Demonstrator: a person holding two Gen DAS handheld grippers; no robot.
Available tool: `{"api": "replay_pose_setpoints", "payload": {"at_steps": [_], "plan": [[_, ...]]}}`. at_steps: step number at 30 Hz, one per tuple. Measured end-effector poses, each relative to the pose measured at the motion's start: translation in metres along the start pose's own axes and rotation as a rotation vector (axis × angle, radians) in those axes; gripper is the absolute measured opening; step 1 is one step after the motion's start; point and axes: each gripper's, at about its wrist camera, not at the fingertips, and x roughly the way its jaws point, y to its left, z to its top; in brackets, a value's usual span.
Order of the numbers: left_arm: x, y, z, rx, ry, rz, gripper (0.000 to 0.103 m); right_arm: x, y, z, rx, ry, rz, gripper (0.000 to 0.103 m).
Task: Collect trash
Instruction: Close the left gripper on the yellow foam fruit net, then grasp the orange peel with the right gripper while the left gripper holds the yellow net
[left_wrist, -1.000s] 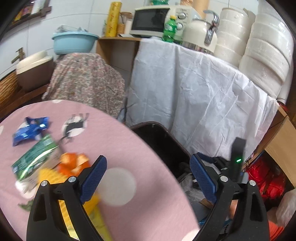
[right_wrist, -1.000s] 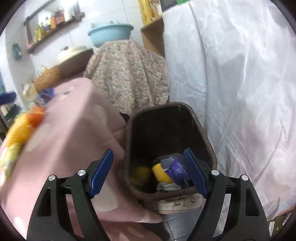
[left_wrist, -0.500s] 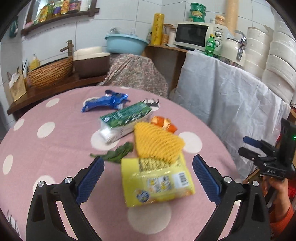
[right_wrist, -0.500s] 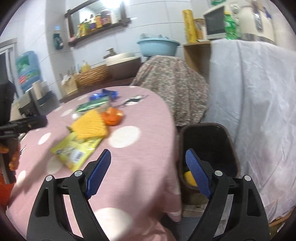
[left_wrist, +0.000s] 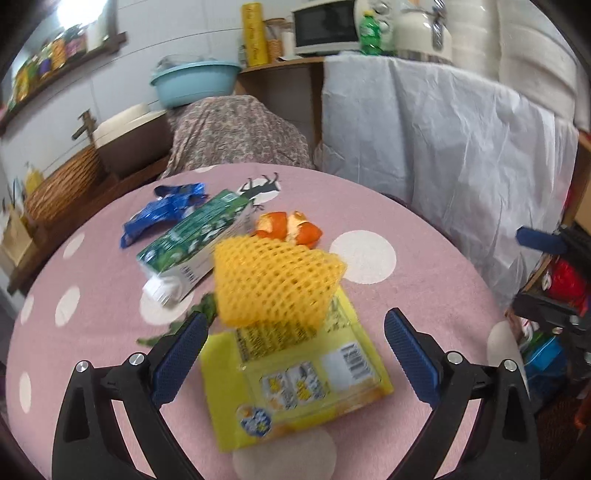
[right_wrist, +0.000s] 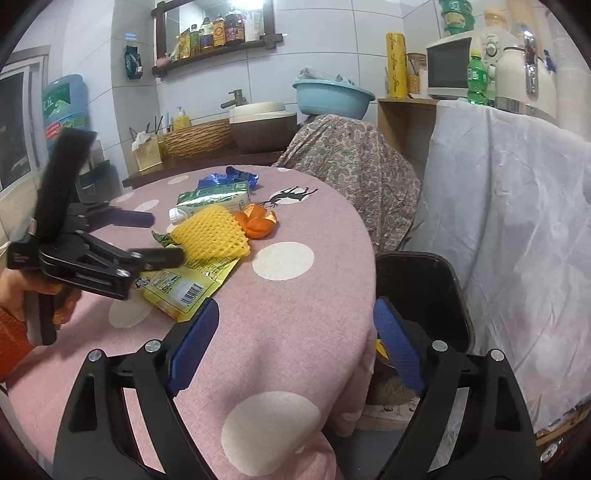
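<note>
Trash lies on the pink dotted table (left_wrist: 424, 280): a yellow snack packet (left_wrist: 295, 376), a yellow foam net (left_wrist: 273, 280) resting on its far end, orange peel (left_wrist: 288, 229), a green carton (left_wrist: 195, 240), a blue wrapper (left_wrist: 166, 210) and a green leaf (left_wrist: 184, 321). My left gripper (left_wrist: 293, 354) hangs open just above the packet, one finger on each side of it and not touching. My right gripper (right_wrist: 295, 350) stands open and empty over the table's near edge. Right of it on the floor is the dark bin (right_wrist: 421, 295), with trash inside. The left gripper (right_wrist: 151, 238) also shows over the packet (right_wrist: 184, 288).
A white-draped counter (right_wrist: 509, 206) stands behind the bin, with a floral-covered item (right_wrist: 347, 166) next to it. A sink and a wicker basket (right_wrist: 199, 138) line the far wall. Red and blue clutter (left_wrist: 565, 284) sits on the floor to the right of the table.
The left gripper swung from the bin side to the table trash and came down over the yellow packet. The right gripper rose from above the bin and turned toward the table.
</note>
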Motion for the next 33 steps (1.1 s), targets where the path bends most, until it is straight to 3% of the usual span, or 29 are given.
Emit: {"api": "replay_pose_setpoints", "payload": {"at_steps": [5,7,11,17,33], "plan": [[0.026,-0.025,0.013,0.119,0.036,0.063,0.082,-0.009,-0.015,-0.003,0.042,0.0,-0.014,0.085],[0.036,-0.027,0.017,0.121,0.062,0.065,0.074,-0.011,-0.022,-0.005,0.072,0.0,-0.004,0.085],[0.05,-0.018,0.021,0.06,0.094,0.066,0.046,-0.013,-0.027,-0.007,0.082,-0.002,-0.01,0.085],[0.04,-0.001,0.019,-0.044,0.065,0.028,0.013,-0.01,-0.026,-0.008,0.083,-0.003,0.0,0.085],[-0.027,0.04,0.002,-0.233,-0.091,-0.062,0.01,0.023,0.013,0.006,0.028,0.037,0.123,0.085]]}}
